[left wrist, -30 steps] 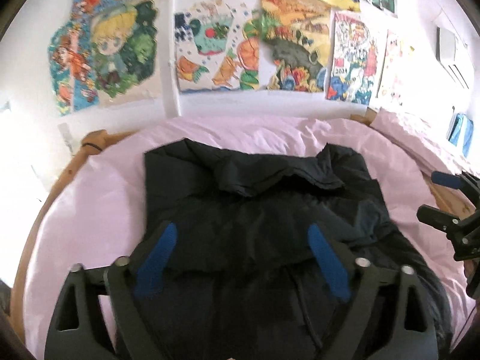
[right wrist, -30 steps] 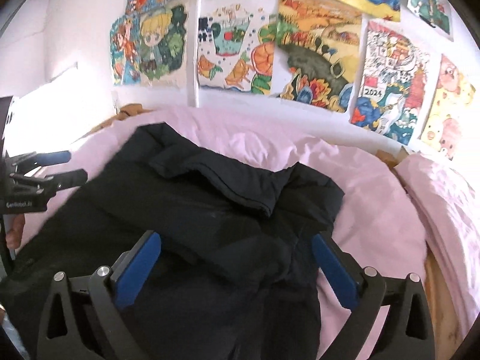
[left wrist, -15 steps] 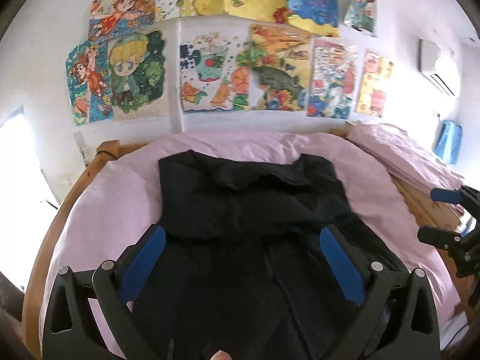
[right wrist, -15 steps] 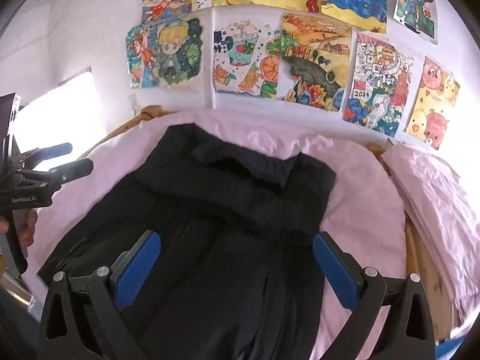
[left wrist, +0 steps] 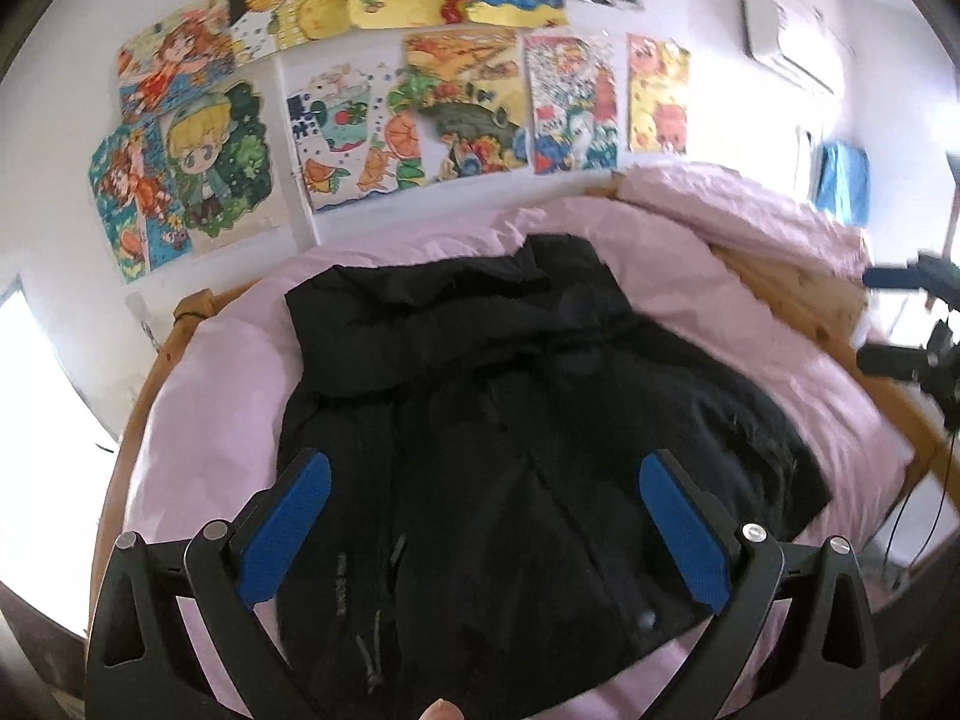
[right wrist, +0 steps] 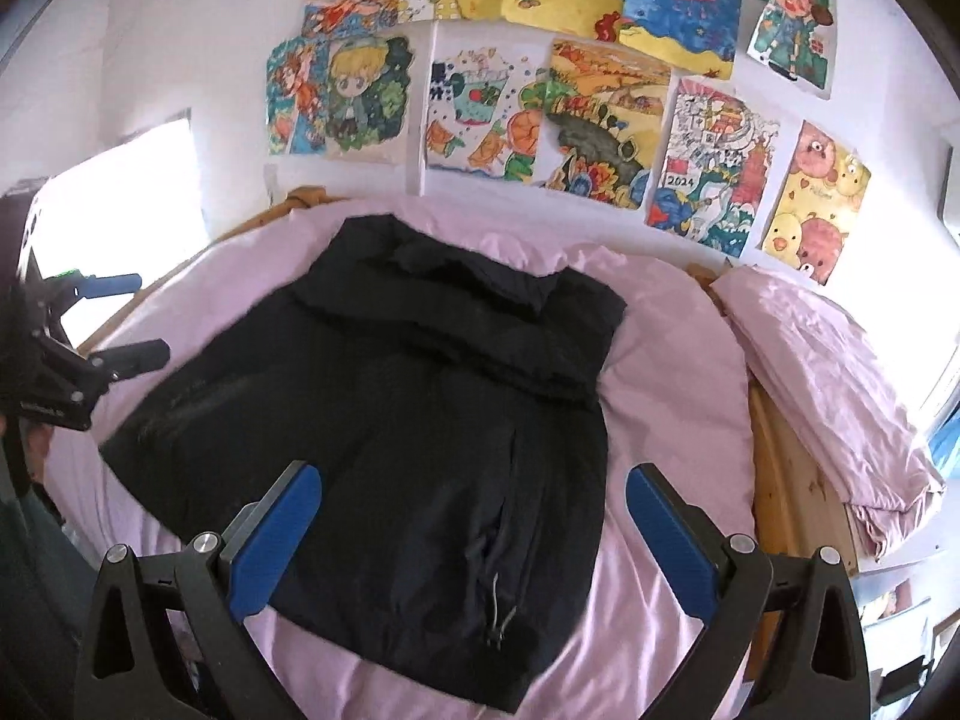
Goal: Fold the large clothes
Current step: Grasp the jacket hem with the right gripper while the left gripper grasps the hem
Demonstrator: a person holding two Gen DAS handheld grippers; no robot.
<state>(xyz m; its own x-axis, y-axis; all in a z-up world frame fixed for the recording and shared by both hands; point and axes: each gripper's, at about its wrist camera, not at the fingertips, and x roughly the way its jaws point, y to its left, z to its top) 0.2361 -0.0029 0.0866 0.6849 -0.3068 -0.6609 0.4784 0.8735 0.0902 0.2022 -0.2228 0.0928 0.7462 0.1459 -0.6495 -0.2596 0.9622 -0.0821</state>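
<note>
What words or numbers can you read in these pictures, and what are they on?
"2024": on the dragon drawing taped to the wall.
Pale print on the black jacket, near its zipper: too blurred to read.
White label on the left claw, seen from the right wrist: too blurred to read.

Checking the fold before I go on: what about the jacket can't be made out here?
- Left wrist view: black jacket near hem cut off by the bottom edge, behind the left claw.
- Right wrist view: its left sleeve end blurred beside the right claw.
- Small chest print: too small.
</note>
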